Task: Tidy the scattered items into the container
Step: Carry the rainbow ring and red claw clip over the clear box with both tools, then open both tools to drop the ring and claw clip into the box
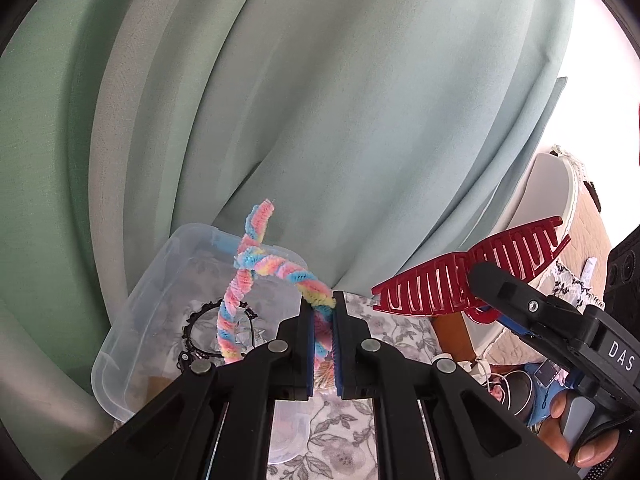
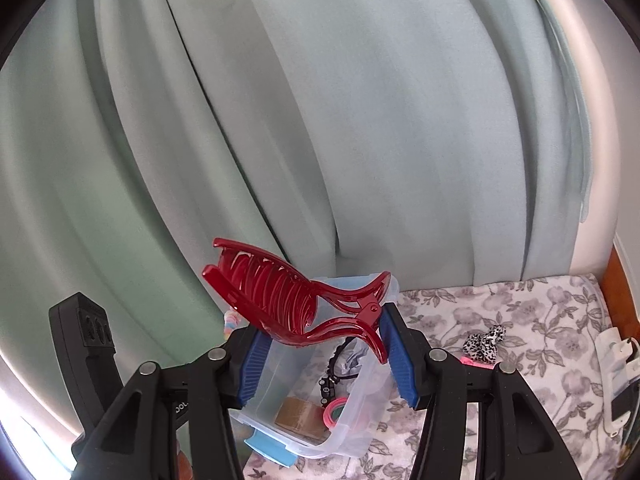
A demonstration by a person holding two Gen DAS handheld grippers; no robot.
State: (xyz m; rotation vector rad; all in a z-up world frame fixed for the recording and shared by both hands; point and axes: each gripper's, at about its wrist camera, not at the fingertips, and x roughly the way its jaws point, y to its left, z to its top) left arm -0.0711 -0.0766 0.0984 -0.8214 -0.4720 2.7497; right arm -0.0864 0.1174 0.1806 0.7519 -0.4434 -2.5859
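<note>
Your two black plastic grippers, left [image 1: 323, 334] and right [image 2: 320, 356], ribbed blue pads inside the fingers, silver round pivot screws behind, white "DAS" lettering along the right body.

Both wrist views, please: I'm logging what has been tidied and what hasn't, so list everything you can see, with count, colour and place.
Hair claw clip: one, dark red, between the right gripper's pads, above the container.
Twisted pipe cleaner: one, pink, blue and yellow, pinched in the left gripper.
Container: one, clear plastic with blue latches, on the floral cloth.
Tape roll: one, brown, inside the container.
Black headband: one, inside the container.
Small rings: a few, pink and green, inside the container.
Scrunchie: one, black-and-white spotted, on the cloth, right of the container.
Floral cloth: one, grey and white.
Curtain: pale green, behind.
Left gripper: shut.
Right gripper: holding the clip.
</note>
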